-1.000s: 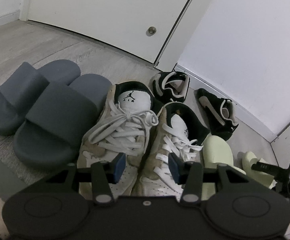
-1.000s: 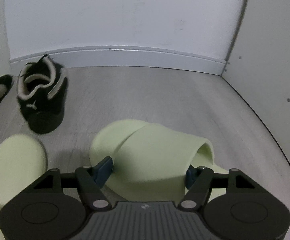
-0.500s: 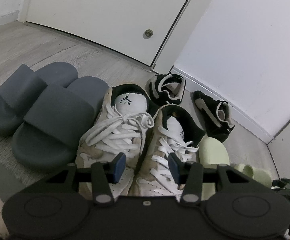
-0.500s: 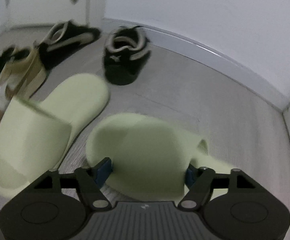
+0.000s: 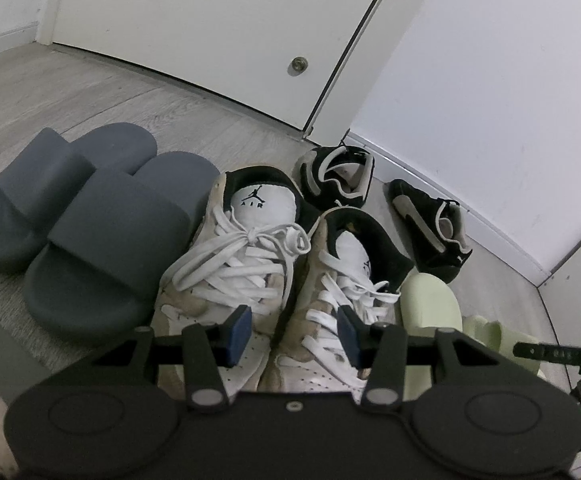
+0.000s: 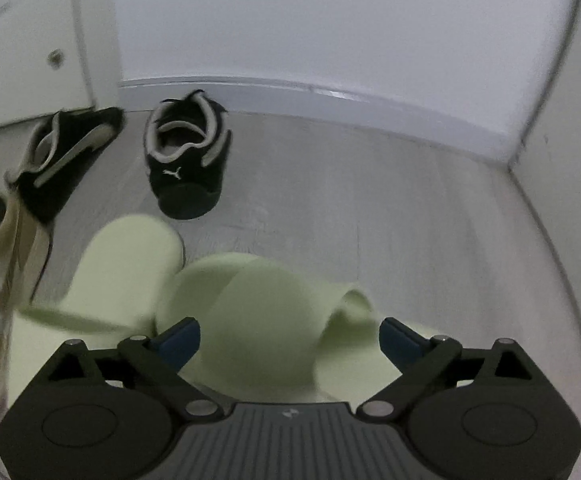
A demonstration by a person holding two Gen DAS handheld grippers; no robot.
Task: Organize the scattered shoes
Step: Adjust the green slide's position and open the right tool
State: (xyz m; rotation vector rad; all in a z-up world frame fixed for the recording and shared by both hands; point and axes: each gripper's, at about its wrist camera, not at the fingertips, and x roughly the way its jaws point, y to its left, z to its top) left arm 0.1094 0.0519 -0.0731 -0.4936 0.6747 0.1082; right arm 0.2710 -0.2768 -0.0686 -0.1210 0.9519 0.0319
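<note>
A: What has changed in the last second?

B: The right claw has swung the pale green slide round. A second ago that slide sat well apart from its mate; now it lies touching the other green slide, toes pointing toward the black sneaker by the baseboard.

A: Is the claw gripping it?

B: Its jaws stand wide, one on each side of the strap. The view is blurred, so whether the pads press the foam I cannot tell; it looks more like straddling than clamping.

A: And the left one?

B: The left claw hangs over the tan-and-white sneakers, jaws parted, holding nothing. It has hardly moved; the view only shifted a little.

A: So where does the job stand?

B: Beside those sneakers the grey slides already sit as a pair, and the green pair is nearly matched on their other side. Beyond the sneakers, the two black shoes, including the second black sneaker, lie askew and probably need straightening next.
</note>
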